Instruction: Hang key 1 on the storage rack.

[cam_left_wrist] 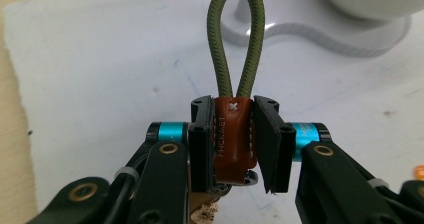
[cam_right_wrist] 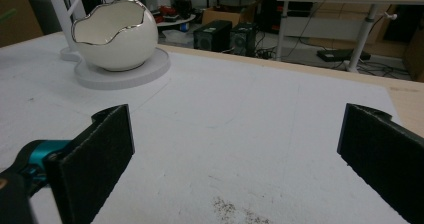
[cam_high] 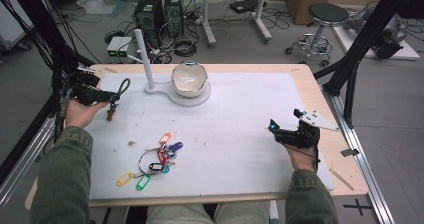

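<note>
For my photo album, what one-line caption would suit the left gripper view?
Left gripper clamped on the brown leather tab of a green cord loop, above the white mat.

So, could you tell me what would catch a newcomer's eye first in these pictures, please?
Probably the left tongs, shut on the brown leather tab of a key fob with an olive cord loop, held near the table's left edge. Next, the white egg-shaped bowl on its stand at the far middle of the mat. Then the bunch of coloured key tags lying near the front.
</note>
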